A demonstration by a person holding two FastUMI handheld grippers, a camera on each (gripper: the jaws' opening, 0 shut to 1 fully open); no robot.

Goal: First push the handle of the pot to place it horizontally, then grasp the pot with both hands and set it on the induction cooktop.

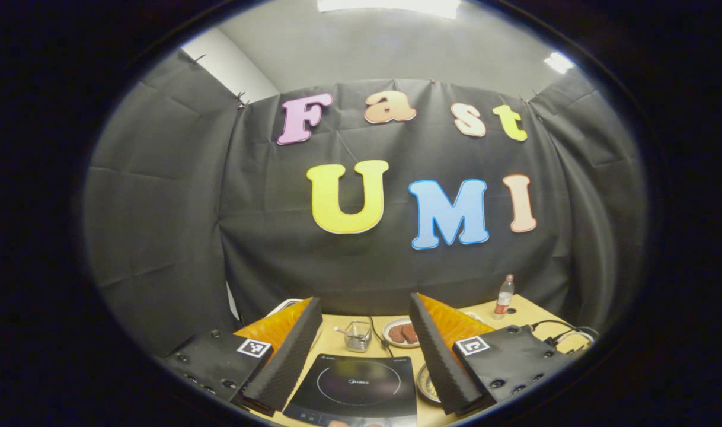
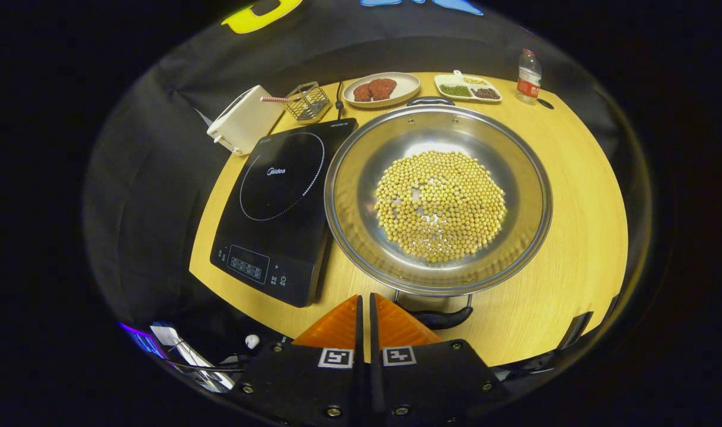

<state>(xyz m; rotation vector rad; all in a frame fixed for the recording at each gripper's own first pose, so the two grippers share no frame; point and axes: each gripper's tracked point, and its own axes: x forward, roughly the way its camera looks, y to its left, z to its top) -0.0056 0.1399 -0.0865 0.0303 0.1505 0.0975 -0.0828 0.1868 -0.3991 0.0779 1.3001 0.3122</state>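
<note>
The right hand-held gripper (image 2: 364, 308) hangs above the near edge of a round, pale wooden bench (image 2: 574, 237), its two fingers pressed together with nothing between them, their tips just beside the near black handle (image 2: 441, 318) of a wide, shallow stainless-steel pot (image 2: 361, 196) heaped with yellow soybeans (image 2: 439, 204). The pot sits on the bench right of a black glass induction cooktop (image 2: 281, 207), its rim touching or just overlapping the cooktop's right edge; a second handle (image 2: 430, 101) shows at the pot's far rim. In the left gripper view, the left hand-held gripper (image 1: 361, 350) is held wide open and empty above the cooktop (image 1: 355, 385), facing the booth's black cloth wall (image 1: 373, 255), with a sliver of the pot's rim (image 1: 425, 385) to the right between its fingers. Beyond the cooktop stand a white boxy appliance (image 2: 242, 121) and a small wire basket (image 2: 307, 102). Farther back lie an oval plate of reddish-brown meat (image 2: 380, 89), a divided white dish of green and dark beans (image 2: 467, 90) and, at the far right edge, a clear plastic bottle with a red label (image 2: 528, 74).
</note>
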